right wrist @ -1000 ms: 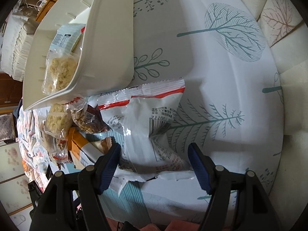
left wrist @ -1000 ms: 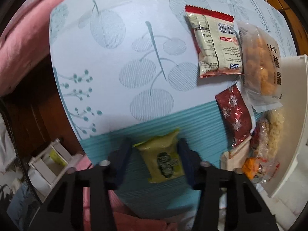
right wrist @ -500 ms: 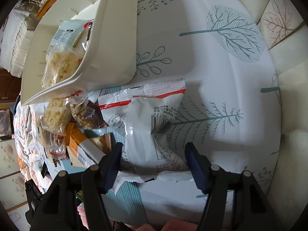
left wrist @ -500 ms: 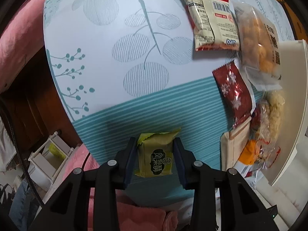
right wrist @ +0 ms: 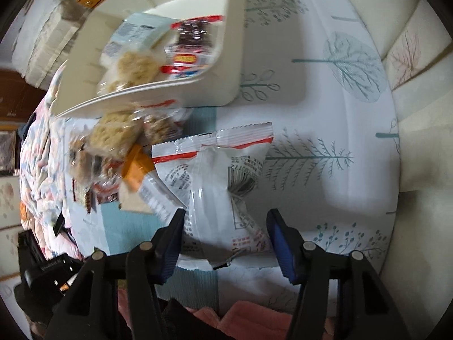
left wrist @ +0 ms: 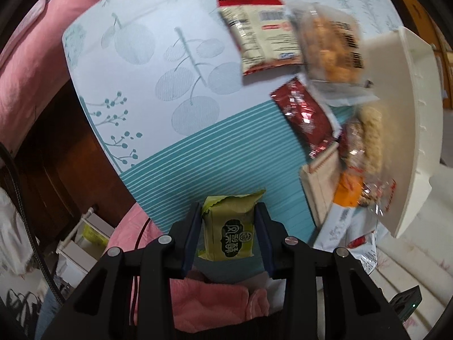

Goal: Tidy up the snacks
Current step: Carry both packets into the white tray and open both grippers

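A green snack packet (left wrist: pixel 229 232) hangs above the teal striped part of the tablecloth. My left gripper (left wrist: pixel 228 209) is shut on it, with a pad against each side. In the right wrist view a crinkled white packet with a red stripe (right wrist: pixel 215 170) sits between the closing jaws of my right gripper (right wrist: pixel 225 215). Both blue pads press its lower edges and it bulges in the middle. The white bin (right wrist: pixel 232 56) stands behind it, with several snacks inside.
Loose snacks lie beside the bin (left wrist: pixel 419 113): a dark red packet (left wrist: pixel 305 116), a beige packet with a red edge (left wrist: pixel 260 36), a bag of orange puffs (left wrist: pixel 331 48) and clear noodle-cake bags (right wrist: pixel 113 136). A pink blanket (left wrist: pixel 28 56) borders the table's left edge.
The left jaws closed on the green packet and lifted it off the cloth. The right jaws narrowed onto the white packet, and both views have pulled back from the table.
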A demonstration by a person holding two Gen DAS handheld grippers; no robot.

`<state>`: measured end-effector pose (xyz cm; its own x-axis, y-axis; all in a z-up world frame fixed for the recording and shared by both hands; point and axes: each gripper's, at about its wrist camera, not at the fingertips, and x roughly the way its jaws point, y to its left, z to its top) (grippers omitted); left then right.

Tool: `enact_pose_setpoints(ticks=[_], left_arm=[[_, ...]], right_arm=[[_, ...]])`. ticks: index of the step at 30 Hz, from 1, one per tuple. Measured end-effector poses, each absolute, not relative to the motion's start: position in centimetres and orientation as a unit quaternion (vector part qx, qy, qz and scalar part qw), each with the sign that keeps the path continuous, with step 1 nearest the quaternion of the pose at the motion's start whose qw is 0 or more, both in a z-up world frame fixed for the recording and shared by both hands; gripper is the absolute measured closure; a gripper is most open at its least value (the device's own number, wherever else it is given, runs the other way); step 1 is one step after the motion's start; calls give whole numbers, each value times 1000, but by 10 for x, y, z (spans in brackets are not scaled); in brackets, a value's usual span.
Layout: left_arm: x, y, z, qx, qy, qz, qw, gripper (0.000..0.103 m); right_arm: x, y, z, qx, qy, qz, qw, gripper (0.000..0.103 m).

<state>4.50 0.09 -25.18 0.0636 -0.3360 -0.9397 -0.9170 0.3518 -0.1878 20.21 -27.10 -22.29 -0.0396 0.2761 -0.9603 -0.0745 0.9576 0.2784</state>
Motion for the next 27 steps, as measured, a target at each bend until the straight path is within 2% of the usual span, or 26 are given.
enact_pose_setpoints(ticks=[12, 19, 27], left_arm=[[99, 29, -177, -439, 635, 236, 590, 67], [150, 44, -125, -375, 631, 212, 645, 67], [205, 42, -99, -314, 634, 159, 688, 67]], right_arm=[[185, -230, -175, 64, 641, 227, 731, 45], [187, -206, -140, 69, 556, 274, 781, 45], [206, -198, -117, 75, 472, 253, 841, 45]])
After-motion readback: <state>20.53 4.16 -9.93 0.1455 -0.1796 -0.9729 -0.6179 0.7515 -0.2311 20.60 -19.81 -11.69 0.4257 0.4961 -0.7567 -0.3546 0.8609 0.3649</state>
